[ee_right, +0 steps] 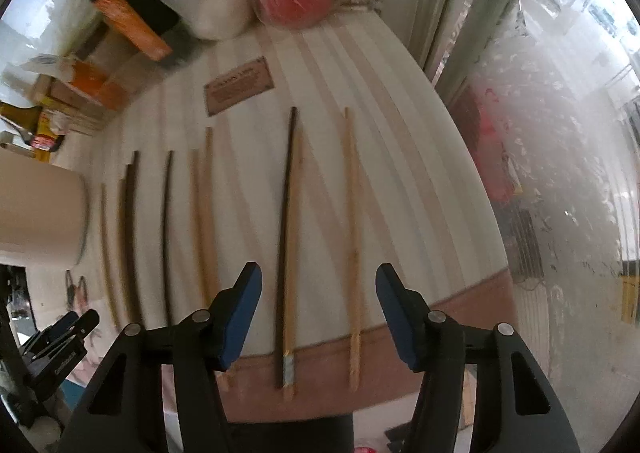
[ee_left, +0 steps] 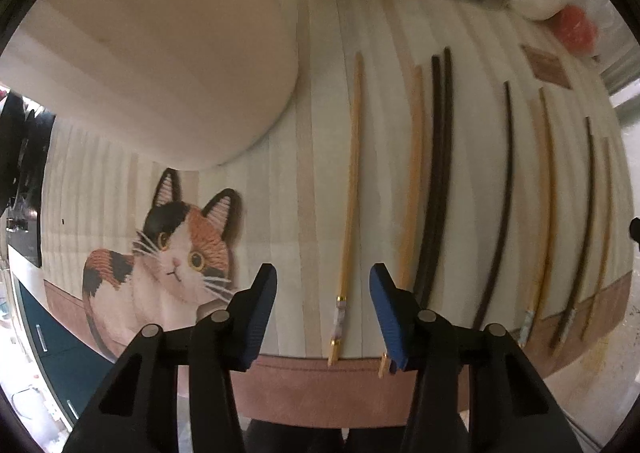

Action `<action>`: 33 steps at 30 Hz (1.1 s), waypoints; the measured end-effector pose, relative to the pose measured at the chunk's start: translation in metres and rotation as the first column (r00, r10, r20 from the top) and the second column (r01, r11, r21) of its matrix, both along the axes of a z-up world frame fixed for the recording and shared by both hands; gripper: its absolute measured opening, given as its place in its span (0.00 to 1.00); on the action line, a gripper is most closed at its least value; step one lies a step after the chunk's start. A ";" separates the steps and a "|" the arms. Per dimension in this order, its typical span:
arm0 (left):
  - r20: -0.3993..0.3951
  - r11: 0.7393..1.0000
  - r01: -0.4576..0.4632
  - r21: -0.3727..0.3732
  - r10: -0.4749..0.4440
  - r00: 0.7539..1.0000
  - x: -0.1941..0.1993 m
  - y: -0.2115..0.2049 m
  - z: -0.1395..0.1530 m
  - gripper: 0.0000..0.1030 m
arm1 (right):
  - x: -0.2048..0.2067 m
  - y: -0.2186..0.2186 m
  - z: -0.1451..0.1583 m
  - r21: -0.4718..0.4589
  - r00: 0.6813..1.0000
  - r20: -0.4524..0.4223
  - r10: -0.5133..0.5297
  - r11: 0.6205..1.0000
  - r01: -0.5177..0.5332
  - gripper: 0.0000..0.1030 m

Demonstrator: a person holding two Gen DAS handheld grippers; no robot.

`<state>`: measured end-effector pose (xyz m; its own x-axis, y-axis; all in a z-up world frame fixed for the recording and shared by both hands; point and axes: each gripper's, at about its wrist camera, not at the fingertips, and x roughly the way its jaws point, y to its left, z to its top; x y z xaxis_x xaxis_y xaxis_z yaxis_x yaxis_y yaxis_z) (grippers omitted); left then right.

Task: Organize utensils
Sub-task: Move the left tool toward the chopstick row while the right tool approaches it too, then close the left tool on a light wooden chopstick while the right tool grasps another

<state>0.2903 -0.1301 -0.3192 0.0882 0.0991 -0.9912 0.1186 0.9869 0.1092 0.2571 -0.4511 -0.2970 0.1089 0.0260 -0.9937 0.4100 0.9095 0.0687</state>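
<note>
Lying in a row on the striped placemat [ee_left: 288, 213], the chopsticks run roughly from six toward twelve o'clock, side by side, some pale wood and some dark. In the left wrist view, one pale chopstick [ee_left: 351, 189] with a gold-banded end lies between the blue pads of the left gripper [ee_left: 323, 285], whose jaws stand part open with clear space on both sides of it; nothing is gripped. A second pale stick and a dark pair [ee_left: 438, 173] lie just toward three o'clock. At ten o'clock stands a cream cylindrical container [ee_left: 160, 53], and at eight o'clock the mat's printed cat [ee_left: 176, 253].

In the right wrist view, the right gripper [ee_right: 319, 285] hangs part open over a dark chopstick [ee_right: 289, 189] touching a pale one, with another pale stick [ee_right: 353, 237] beside them; its pads touch none. A brown label [ee_right: 239, 86] lies at eleven o'clock, with blurred packages beyond.
</note>
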 end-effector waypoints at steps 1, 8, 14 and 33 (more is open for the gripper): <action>-0.006 1.000 0.006 0.002 -0.006 1.000 0.001 -0.002 -0.003 0.39 | 0.001 -0.005 -0.003 0.006 1.000 -0.003 -0.011 1.000 0.011 0.51; -0.024 0.996 0.080 0.050 -0.078 0.997 0.008 -0.019 -0.024 0.37 | 0.002 -0.032 -0.024 0.017 0.998 -0.033 -0.053 0.998 0.054 0.44; -0.011 0.990 0.132 0.054 -0.131 0.991 0.009 -0.028 -0.026 0.27 | 0.019 -0.024 -0.048 -0.059 0.996 -0.086 -0.011 0.998 0.006 0.44; -0.189 0.991 -0.051 -0.124 0.027 0.982 -0.033 -0.003 -0.043 0.04 | -0.008 0.023 -0.052 -0.014 0.957 -0.194 0.216 0.975 -0.223 0.07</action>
<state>0.2570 -0.1334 -0.3620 -0.1005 -0.0296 -0.9945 0.0864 0.9955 -0.0384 0.2490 -0.4286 -0.3486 -0.0868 -0.0075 -0.9962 0.2027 0.9789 -0.0250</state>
